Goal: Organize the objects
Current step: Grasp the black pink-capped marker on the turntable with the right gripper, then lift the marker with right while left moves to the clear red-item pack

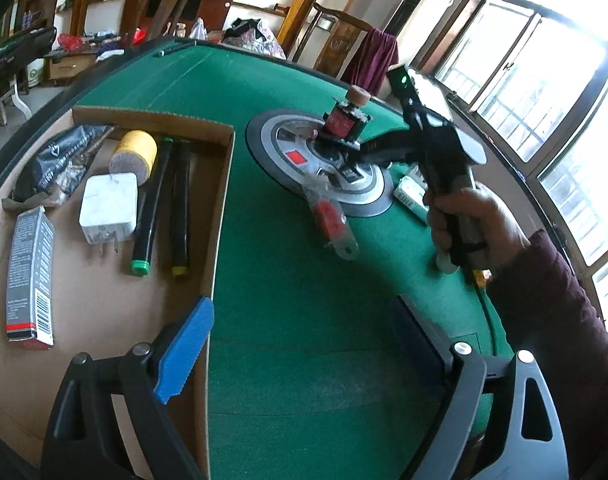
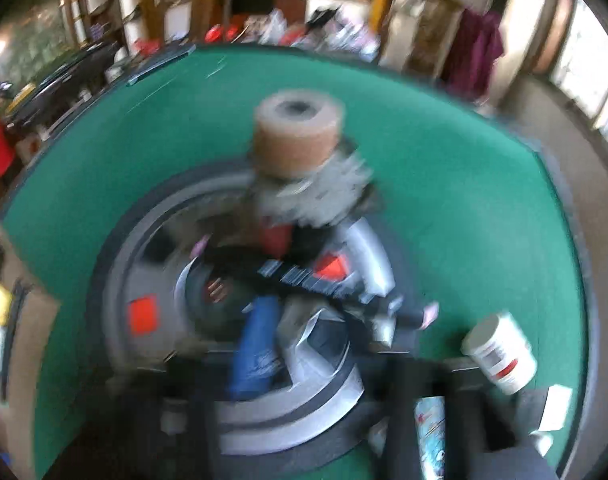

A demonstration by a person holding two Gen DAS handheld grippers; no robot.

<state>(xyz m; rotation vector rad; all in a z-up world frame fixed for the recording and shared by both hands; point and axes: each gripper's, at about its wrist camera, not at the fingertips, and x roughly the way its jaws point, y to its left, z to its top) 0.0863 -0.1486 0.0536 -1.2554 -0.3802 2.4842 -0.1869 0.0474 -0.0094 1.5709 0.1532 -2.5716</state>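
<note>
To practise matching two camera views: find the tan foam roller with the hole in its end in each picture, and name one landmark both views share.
Left wrist: the tan roller is small, upper centre-right, atop the red device past the right gripper.
Right wrist: the roller is large and blurred, upper centre.
Shared landmark: the round silver disc on green felt.

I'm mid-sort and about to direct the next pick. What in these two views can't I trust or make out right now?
- Right gripper jaws: in the left wrist view they are hidden behind the stacked item on the round centre console; the right wrist view is motion-blurred. Open or shut is unclear.
- Stacked item: its identity is lost to blur.
- White bottle: label unreadable.
- Grey carton in the cardboard tray: print too small.
</note>
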